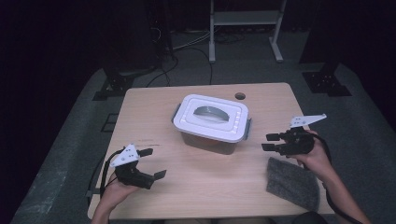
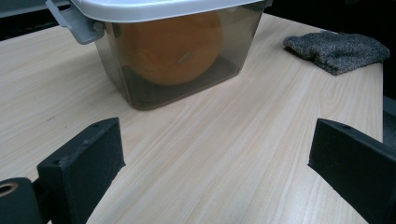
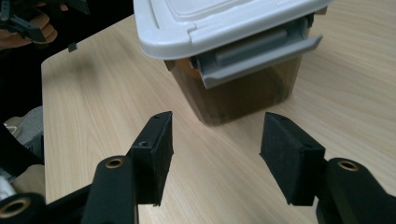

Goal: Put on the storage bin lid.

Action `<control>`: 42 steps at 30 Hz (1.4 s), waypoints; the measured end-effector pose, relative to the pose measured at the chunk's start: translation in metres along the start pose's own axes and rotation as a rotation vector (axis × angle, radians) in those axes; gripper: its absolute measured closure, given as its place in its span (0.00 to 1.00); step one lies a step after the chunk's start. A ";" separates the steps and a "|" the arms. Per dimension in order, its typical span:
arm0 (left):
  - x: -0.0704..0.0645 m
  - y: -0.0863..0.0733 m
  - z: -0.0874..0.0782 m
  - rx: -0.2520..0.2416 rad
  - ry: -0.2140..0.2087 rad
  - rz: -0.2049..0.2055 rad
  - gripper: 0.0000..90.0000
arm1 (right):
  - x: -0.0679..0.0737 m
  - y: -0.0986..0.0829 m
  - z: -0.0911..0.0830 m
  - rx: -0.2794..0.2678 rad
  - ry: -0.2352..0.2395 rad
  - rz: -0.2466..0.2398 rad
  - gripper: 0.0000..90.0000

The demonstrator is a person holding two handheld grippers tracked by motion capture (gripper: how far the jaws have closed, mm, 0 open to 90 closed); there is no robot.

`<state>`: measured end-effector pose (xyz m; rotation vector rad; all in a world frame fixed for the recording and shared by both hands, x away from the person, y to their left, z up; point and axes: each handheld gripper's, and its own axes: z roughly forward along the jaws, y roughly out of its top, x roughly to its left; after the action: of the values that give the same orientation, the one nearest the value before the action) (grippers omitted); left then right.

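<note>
A smoky see-through box [image 1: 211, 140] with a white lid [image 1: 210, 116] and grey side latches stands mid-table. Through its wall [image 2: 177, 60] an orange round thing [image 2: 173, 42] shows inside. My left gripper [image 1: 153, 163] is held open at the table's front left, pointing toward the box with bare wood between its jaws [image 2: 215, 163]. My right gripper [image 1: 270, 142] is open to the right of the box, aimed at the grey latch [image 3: 261, 58] on that end, a short gap away. Both hold nothing.
A grey felt-like cloth [image 1: 293, 183] lies at the front right of the wooden table [image 1: 154, 107], just under my right hand. A round cable hole [image 1: 240, 96] sits near the far edge. Floor cables and a metal stand lie beyond the table.
</note>
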<state>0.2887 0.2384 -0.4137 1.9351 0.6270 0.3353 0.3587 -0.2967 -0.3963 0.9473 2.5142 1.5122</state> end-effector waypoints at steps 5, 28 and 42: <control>-0.001 0.000 0.001 0.002 -0.004 -0.001 0.03 | -0.001 -0.011 -0.004 -0.002 -0.002 0.023 0.47; -0.002 0.001 0.003 0.005 -0.008 0.002 0.03 | -0.001 -0.048 -0.007 -0.002 -0.002 0.083 0.46; -0.003 0.001 0.005 0.008 -0.010 0.003 0.03 | 0.001 -0.063 -0.014 -0.009 -0.009 0.103 0.46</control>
<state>0.2890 0.2325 -0.4152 1.9449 0.6199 0.3258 0.3231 -0.3278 -0.4405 1.0961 2.4862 1.5417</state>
